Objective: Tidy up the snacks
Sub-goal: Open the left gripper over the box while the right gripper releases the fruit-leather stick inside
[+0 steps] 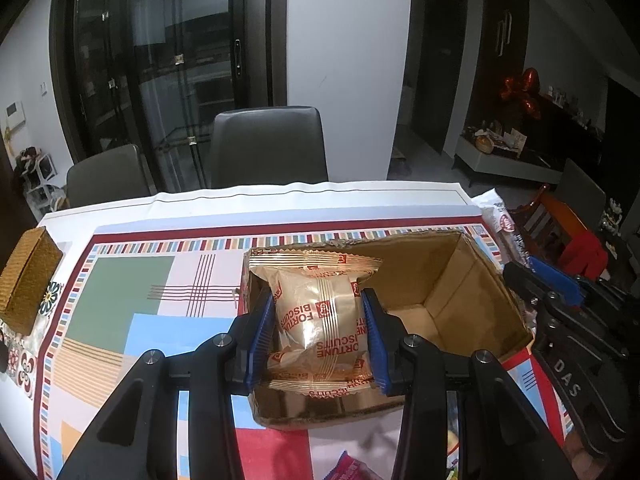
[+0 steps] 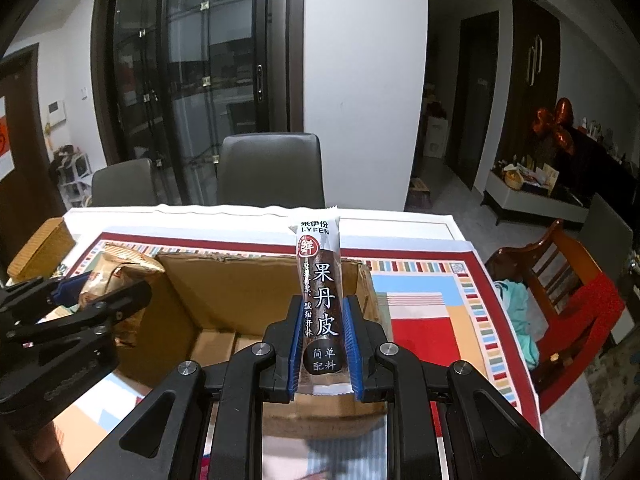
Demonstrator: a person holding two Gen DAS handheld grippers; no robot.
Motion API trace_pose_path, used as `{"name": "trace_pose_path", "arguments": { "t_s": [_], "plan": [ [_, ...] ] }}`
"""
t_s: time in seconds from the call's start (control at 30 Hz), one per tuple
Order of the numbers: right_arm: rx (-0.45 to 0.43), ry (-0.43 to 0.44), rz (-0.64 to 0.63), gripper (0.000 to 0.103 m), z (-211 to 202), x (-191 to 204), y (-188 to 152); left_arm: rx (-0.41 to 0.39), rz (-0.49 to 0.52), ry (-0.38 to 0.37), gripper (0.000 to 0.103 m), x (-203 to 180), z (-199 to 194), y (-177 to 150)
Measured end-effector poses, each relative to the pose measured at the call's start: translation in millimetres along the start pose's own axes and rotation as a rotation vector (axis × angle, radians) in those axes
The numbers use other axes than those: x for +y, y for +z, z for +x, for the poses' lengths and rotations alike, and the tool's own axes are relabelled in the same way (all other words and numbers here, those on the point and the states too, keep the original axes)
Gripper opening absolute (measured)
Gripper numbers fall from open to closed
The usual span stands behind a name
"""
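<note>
My left gripper [image 1: 318, 316] is shut on a gold Fortune Biscuits packet [image 1: 320, 312], holding it over the left end of an open cardboard box [image 1: 452, 276]. More gold biscuit packets [image 1: 316, 376] lie in that end of the box below it. My right gripper [image 2: 322, 320] is shut on a long dark fruit-leather stick packet [image 2: 320, 292] with a white top, which stands upright over the box [image 2: 224, 280]. In the right wrist view the left gripper [image 2: 76, 292] shows at the left with its gold packet [image 2: 116, 276]. The right gripper's body [image 1: 568, 312] appears at the right of the left wrist view.
The box stands on a table with a colourful patterned cloth [image 1: 132, 280]. A woven basket [image 1: 28, 280] sits at the table's left edge. Two grey chairs [image 1: 268, 148] stand behind the table, and a wooden chair [image 2: 568, 280] with red fabric is to the right. A pink packet [image 1: 348, 468] lies near the front edge.
</note>
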State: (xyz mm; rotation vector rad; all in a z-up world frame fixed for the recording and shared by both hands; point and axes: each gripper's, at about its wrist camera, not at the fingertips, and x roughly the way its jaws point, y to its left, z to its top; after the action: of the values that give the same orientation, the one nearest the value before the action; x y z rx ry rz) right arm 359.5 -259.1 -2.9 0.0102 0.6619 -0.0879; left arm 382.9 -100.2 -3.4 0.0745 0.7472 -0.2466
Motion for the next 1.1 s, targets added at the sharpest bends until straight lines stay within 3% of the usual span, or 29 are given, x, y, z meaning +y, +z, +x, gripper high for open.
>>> {"name": "trace_pose_path", "arguments": {
  "t_s": [0.27, 0.3, 0.33, 0.4, 0.43, 0.73, 1.1],
  "plan": [
    [0.055, 0.032, -0.007, 0.022, 21.8, 1.2, -2.5, -0.008, 0.019, 0.01, 0.046, -4.4, 2.8, 0.3],
    [0.053, 0.021, -0.014, 0.026, 22.2, 1.6, -3.1, -0.009, 0.02, 0.015, 0.054, -4.3, 2.6, 0.1],
    [0.042, -0.001, -0.024, 0.04, 20.4, 2.4, -4.2, -0.014, 0.022, 0.023, 0.064, -4.6, 2.1, -0.8],
    [0.019, -0.035, -0.032, 0.06, 15.2, 2.9, -5.2, -0.024, 0.025, 0.043, 0.069, -4.4, 0.0, -1.5],
    [0.005, -0.045, -0.032, 0.062, 11.8, 2.4, -5.7, -0.024, 0.025, 0.042, 0.069, -3.8, -0.2, -1.6],
    [-0.017, -0.064, -0.009, 0.062, -0.6, -6.6, -2.5, -0.026, 0.009, 0.05, 0.082, 1.3, -6.4, -5.6],
    [-0.033, -0.059, 0.026, 0.062, -18.2, -10.9, -8.7, -0.05, 0.013, 0.061, 0.082, 3.2, -24.1, -13.0]
  ]
}}
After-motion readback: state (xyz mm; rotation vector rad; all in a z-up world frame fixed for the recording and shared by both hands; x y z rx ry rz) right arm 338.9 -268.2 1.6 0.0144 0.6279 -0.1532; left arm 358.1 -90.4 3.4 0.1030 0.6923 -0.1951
